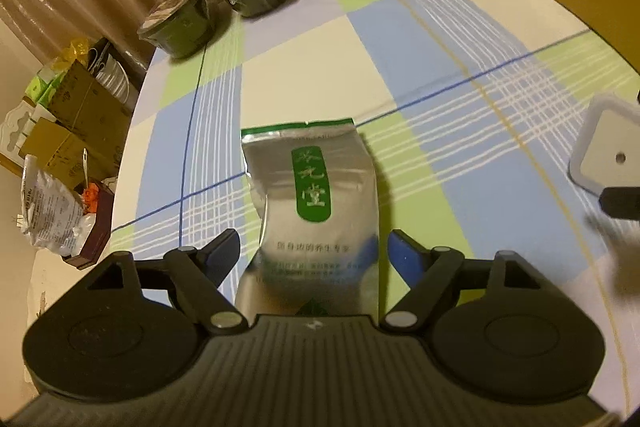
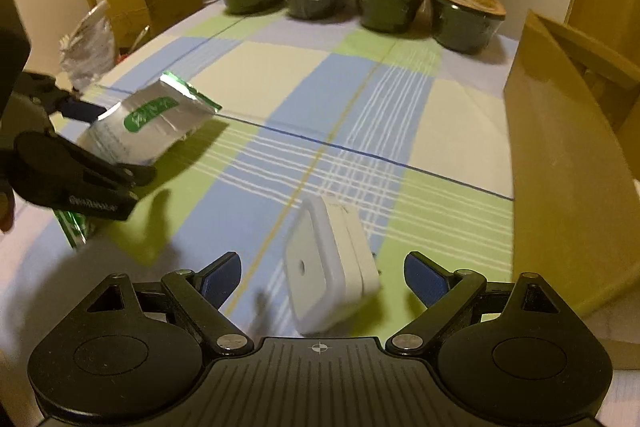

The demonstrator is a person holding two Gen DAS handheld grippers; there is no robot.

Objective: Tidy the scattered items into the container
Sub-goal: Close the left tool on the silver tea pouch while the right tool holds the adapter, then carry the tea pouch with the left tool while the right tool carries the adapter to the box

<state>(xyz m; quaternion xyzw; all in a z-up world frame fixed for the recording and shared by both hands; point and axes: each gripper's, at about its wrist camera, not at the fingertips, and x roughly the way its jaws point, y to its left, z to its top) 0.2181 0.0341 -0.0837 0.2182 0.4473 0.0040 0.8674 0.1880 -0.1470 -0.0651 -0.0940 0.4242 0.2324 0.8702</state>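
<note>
A silver foil pouch (image 1: 316, 195) with a green label lies on the checked tablecloth (image 1: 420, 39), its top end pointing away. My left gripper (image 1: 314, 247) is open and straddles the pouch's lower half, a sliver of cloth showing beside the left finger. In the right wrist view the pouch (image 2: 156, 115) has its far end raised a little above its shadow, inside the left gripper (image 2: 116, 143). A white square plug-like block (image 2: 328, 267) stands tilted on its edge between the fingers of my open right gripper (image 2: 322, 277). The cardboard box (image 2: 560, 167) stands just right of it.
Several dark lidded bowls (image 2: 388, 3) line the table's far edge. Cardboard boxes and bags (image 1: 68, 131) are stacked on the floor past the table's left edge. The white block (image 1: 604, 151) and a bit of the right gripper show at the left view's right side.
</note>
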